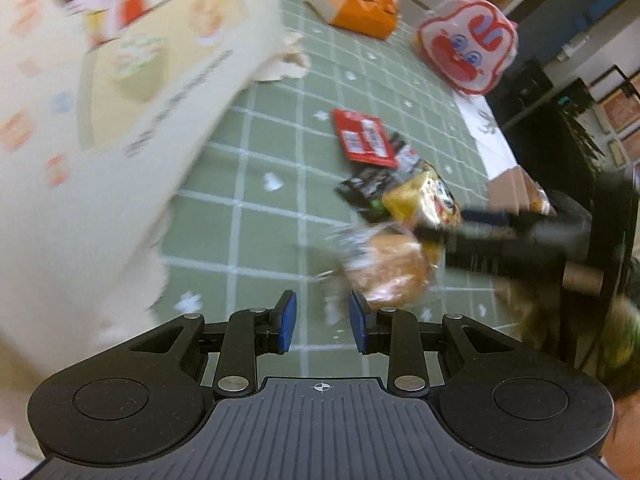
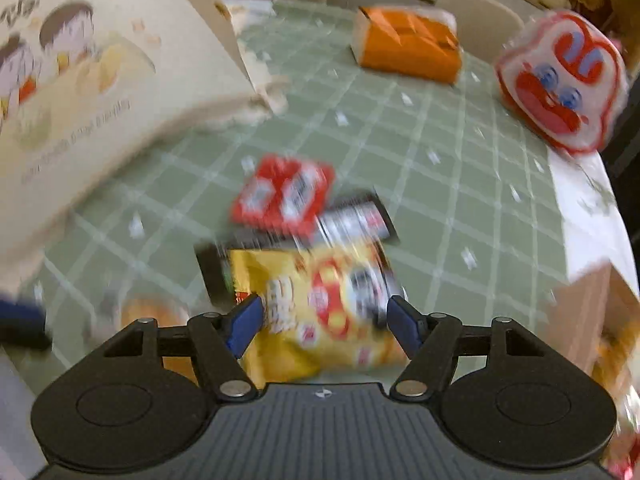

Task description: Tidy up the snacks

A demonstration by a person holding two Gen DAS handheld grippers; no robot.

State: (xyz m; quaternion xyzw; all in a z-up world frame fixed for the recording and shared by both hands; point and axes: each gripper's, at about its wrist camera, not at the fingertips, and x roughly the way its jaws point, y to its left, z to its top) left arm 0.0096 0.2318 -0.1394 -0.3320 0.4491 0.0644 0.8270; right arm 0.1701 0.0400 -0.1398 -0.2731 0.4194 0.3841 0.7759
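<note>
A heap of snacks lies on the green checked tablecloth (image 1: 260, 220): a red packet (image 1: 362, 138) (image 2: 284, 196), a black packet (image 1: 368, 184) (image 2: 356, 216), a yellow packet (image 1: 424, 196) (image 2: 320, 300) and a wrapped bun (image 1: 388, 268) (image 2: 148, 312). My left gripper (image 1: 323, 320) is open a little, with nothing between its blue pads; the bun lies just beyond its right finger. My right gripper (image 2: 325, 322) hangs open over the yellow packet, which lies between its fingers; the blur hides any contact. In the left wrist view the right gripper (image 1: 440, 226) comes in from the right.
A large cream printed box (image 1: 120, 120) (image 2: 80, 80) fills the left side, torn paper at its corner. An orange pack (image 1: 356, 4) (image 2: 408, 40) and a rabbit-face bag (image 1: 468, 44) (image 2: 560, 80) sit at the far end. The table's edge runs along the right, dark furniture beyond.
</note>
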